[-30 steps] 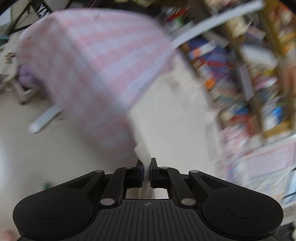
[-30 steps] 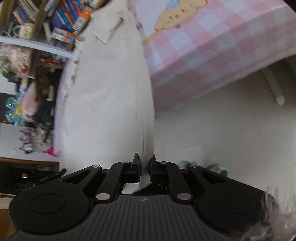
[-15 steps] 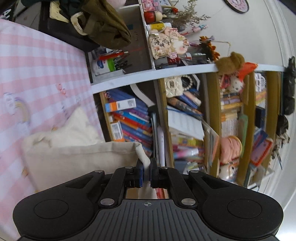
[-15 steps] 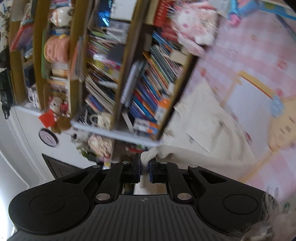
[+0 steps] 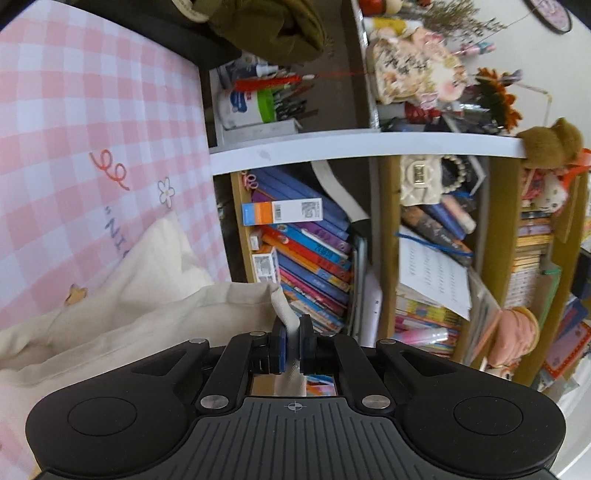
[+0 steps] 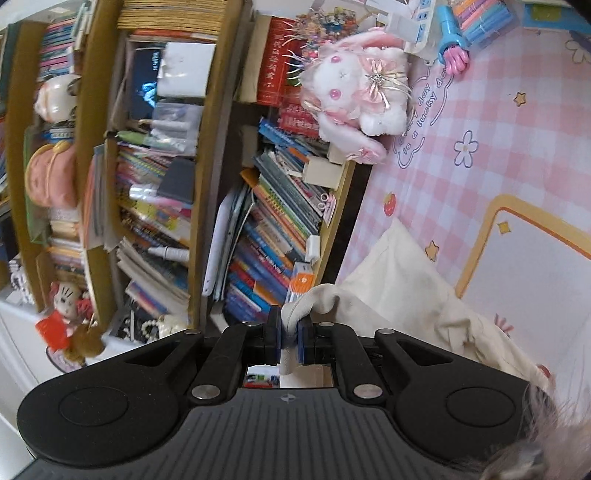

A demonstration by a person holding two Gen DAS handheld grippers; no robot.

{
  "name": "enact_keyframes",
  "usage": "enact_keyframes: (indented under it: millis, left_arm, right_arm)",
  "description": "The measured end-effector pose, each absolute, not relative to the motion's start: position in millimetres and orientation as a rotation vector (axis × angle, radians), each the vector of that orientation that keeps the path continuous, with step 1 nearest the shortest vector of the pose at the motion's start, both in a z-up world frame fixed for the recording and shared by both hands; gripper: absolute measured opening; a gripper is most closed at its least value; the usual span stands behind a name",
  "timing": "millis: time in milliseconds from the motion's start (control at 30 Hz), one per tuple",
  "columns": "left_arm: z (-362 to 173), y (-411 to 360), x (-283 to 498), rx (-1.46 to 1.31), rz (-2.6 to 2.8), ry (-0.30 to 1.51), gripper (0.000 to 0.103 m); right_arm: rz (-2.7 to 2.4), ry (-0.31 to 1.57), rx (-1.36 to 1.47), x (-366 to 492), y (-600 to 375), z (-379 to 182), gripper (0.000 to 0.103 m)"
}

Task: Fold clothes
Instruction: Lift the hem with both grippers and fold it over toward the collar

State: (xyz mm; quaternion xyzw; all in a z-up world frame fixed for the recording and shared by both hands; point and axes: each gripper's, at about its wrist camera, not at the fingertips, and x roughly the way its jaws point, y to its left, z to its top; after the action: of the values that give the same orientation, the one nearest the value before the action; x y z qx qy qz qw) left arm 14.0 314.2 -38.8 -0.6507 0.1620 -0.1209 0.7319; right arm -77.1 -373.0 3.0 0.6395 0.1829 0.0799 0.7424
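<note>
A cream-coloured garment (image 5: 147, 310) lies partly on the pink checked tablecloth (image 5: 74, 147) and is lifted at one edge. My left gripper (image 5: 291, 343) is shut on a corner of that edge. In the right wrist view the same cream garment (image 6: 399, 295) drapes down to the tablecloth (image 6: 498, 147), and my right gripper (image 6: 290, 341) is shut on another corner of it. Both grippers hold the cloth up near the table's far edge, facing the bookshelf.
A crowded bookshelf (image 5: 406, 240) stands right behind the table, also in the right wrist view (image 6: 184, 203). A pink plush rabbit (image 6: 354, 92) and a pen box (image 6: 476, 18) sit at the table's back edge. An olive bag (image 5: 266, 26) lies at the left.
Both grippers have swung up from above the floor and table side to the table's far edge, carrying the garment corners. In the last half second they moved only a little.
</note>
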Motion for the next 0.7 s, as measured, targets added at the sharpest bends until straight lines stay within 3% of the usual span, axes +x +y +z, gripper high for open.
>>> enact_keyframes:
  millis: [267, 500, 600, 700]
  left_arm:
    - [-54.9, 322.5, 88.4, -1.411, -0.154, 0.436, 0.004]
    - [-108.3, 323.4, 151.7, -1.339, -0.015, 0.683, 0.005]
    - [-117.4, 322.9, 156.0, -1.314, -0.038, 0.741, 0.013]
    - [-110.8, 322.8, 155.6, -1.251, -0.116, 0.767, 0.033]
  right_arm:
    - [0.125, 0.434, 1.399, -3.7, -372.6, -8.3, 0.007]
    - [-0.051, 0.619, 1.314, 81.8, -361.4, -55.5, 0.008]
    - [-0.137, 0.720, 1.300, 96.2, -358.4, -80.8, 0.015]
    - [-0.126, 0.716, 1.327, 90.0, -358.2, -88.2, 0.035]
